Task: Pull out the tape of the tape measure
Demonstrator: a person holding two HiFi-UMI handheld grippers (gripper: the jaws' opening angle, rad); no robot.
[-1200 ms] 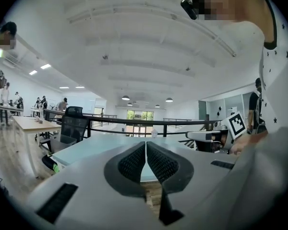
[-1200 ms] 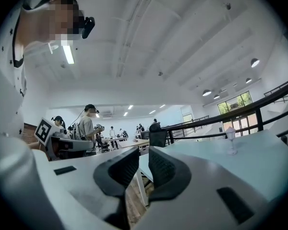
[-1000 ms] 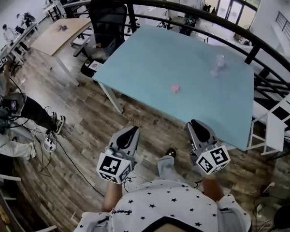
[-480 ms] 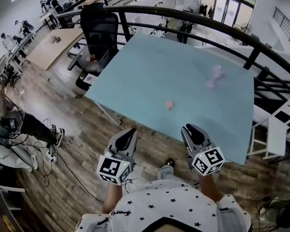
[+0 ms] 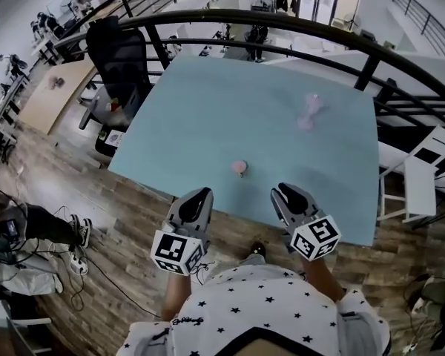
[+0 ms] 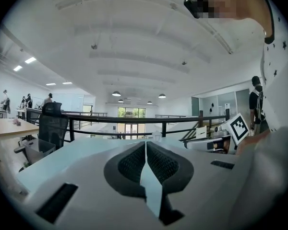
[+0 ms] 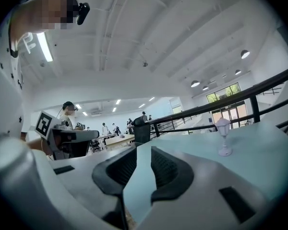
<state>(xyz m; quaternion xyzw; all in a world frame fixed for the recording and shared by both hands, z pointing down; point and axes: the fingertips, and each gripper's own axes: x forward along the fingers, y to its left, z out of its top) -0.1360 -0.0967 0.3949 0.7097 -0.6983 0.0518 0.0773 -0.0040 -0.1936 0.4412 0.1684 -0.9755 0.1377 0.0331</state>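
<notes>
You hold both grippers at the tabletop's (image 5: 208, 110) near edge, the tape measure (image 5: 239, 167) untouched.

Only the head view shows the small pink tape measure, lying near that edge, just beyond and between your grippers. The left gripper (image 6: 145, 145) view shows its jaws pressed together on nothing. The right gripper's (image 7: 143, 152) jaws are opening, with only tabletop showing between them. Its view shows a lamp (image 7: 223, 137) sharply, which is blurred from above. A chair (image 5: 122, 58) stands at the far left corner, and a railing (image 5: 282, 19) curves behind.
</notes>
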